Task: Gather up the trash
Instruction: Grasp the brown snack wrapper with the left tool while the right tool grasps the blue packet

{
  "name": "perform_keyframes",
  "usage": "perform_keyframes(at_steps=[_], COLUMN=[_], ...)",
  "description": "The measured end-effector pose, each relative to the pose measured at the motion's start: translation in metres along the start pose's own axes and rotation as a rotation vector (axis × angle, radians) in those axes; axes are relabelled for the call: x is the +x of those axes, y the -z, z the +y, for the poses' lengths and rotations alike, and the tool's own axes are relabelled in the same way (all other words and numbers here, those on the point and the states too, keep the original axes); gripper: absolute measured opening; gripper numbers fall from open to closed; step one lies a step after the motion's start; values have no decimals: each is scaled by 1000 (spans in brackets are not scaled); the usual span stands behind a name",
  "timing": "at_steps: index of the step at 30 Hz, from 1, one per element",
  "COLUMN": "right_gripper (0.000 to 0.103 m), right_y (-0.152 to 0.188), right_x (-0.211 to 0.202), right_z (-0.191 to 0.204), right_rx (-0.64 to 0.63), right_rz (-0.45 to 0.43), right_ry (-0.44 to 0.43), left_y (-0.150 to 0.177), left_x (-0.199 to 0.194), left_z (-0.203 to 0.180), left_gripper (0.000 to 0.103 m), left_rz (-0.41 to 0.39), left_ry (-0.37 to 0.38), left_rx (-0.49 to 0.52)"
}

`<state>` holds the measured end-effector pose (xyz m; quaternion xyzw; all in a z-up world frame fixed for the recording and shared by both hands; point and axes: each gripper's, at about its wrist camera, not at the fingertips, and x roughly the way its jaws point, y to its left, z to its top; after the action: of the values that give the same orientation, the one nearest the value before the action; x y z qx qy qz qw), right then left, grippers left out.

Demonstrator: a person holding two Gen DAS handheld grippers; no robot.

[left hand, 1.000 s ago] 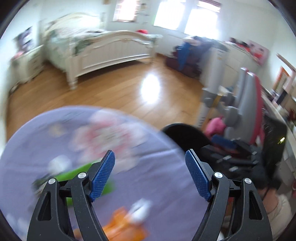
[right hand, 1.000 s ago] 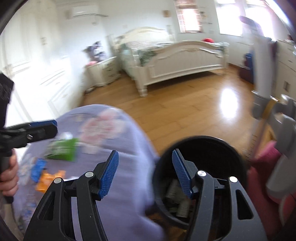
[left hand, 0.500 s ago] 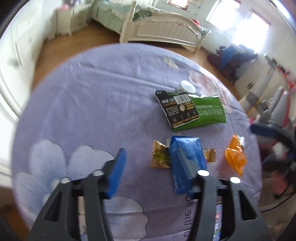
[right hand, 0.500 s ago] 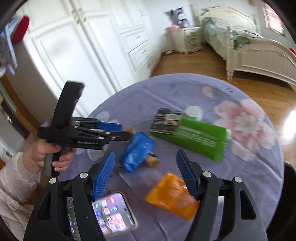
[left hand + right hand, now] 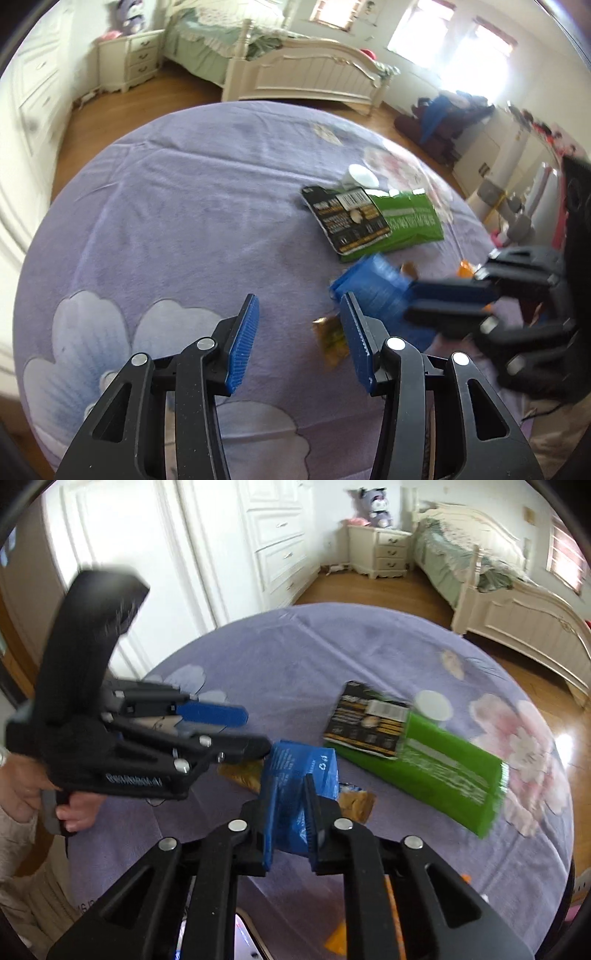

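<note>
A round table with a purple flowered cloth (image 5: 184, 206) holds wrappers. My right gripper (image 5: 290, 812) is shut on a blue wrapper (image 5: 295, 771); it also shows in the left wrist view (image 5: 376, 284), with the right gripper (image 5: 447, 302) blurred beside it. My left gripper (image 5: 299, 336) is open and empty just left of the blue wrapper, and shows in the right wrist view (image 5: 221, 731). A gold wrapper (image 5: 330, 339) lies under the blue one. A black packet (image 5: 365, 723) overlaps a green packet (image 5: 454, 775). A white cap (image 5: 434, 705) lies behind them.
An orange wrapper (image 5: 465, 267) lies at the table's right edge, partly hidden. A phone (image 5: 247, 945) lies at the near edge under my right gripper. A white bed (image 5: 306, 70), nightstand (image 5: 129, 59) and wardrobe doors (image 5: 236, 546) stand around on wooden floor.
Both grippers swung from the black bin and floor to the table. My right gripper dropped onto the blue wrapper and shut on it. My left gripper narrowed somewhat but stays open.
</note>
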<state>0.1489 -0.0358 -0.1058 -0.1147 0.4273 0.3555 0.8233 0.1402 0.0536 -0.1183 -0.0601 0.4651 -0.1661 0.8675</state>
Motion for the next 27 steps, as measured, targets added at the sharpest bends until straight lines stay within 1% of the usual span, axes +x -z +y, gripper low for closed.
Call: perform_keyframes(at_steps=[1,2,3,4,6,8,9,11,13,14,15,16,17,18,19,20,21,22,23,24,27], right_gripper=[6,3,3,3,3,3,3,6,10,30,64,71,72,70,68,52,41,37,28,23,20], right_y=[2,3,6,8,12,16,17,18,19,18,17,18,17,15,15,14,13,13,14,14,16], right_x=[-8,-15,-21,-30,-43,-54,-56,-50,-41,-35,-26,-22,-16,-9,-5,0,8,11,10,7,-24], right_z=[-5,-10,-12,-18,-27,-35,-38,-40,-38,-37,-36,-35,-34,-31,-28,-25,-22,-18,-18,-19,-29], right_rx=[21,39,53,71,101,119,126,128,134,131,134,144,151,139,121,95,70,48,41,40,71], right_rz=[-21,-44,-63,-86,-118,-144,-147,-111,-84,-60,-36,-30,-34,-27,-15,4,29,33,23,16,-83], right_ry=[9,22,28,35,39,41,24,-27,-31,-38,-46,-50,-65,-71,-54,-30,-10,2,0,-2,7], left_y=[1,1,1,2,4,8,10,13,16,18,19,20,21,22,23,23,23,23,22,22,17], left_x=[2,4,6,7,10,9,9,8,7,5,5,4,4,3,2,2,0,-2,-4,-7,-23], left_z=[-4,-10,-13,-17,-25,-32,-34,-37,-40,-41,-42,-41,-41,-41,-40,-40,-40,-39,-38,-36,-29], left_gripper=[47,43,31,23,16,14,9,8,8,8,8,8,8,8,8,8,7,6,6,5,5], left_rz=[-3,-2,3,8,17,14,14,18,16,14,13,9,7,2,-3,-6,-10,-20,-26,-34,-82], left_ry=[-14,-29,-32,-31,-24,-24,-22,-27,-41,-45,-46,-48,-49,-49,-51,-56,-60,-67,-74,-79,-89], left_rx=[22,49,63,74,95,114,118,128,137,135,130,117,107,96,86,82,80,77,74,68,35])
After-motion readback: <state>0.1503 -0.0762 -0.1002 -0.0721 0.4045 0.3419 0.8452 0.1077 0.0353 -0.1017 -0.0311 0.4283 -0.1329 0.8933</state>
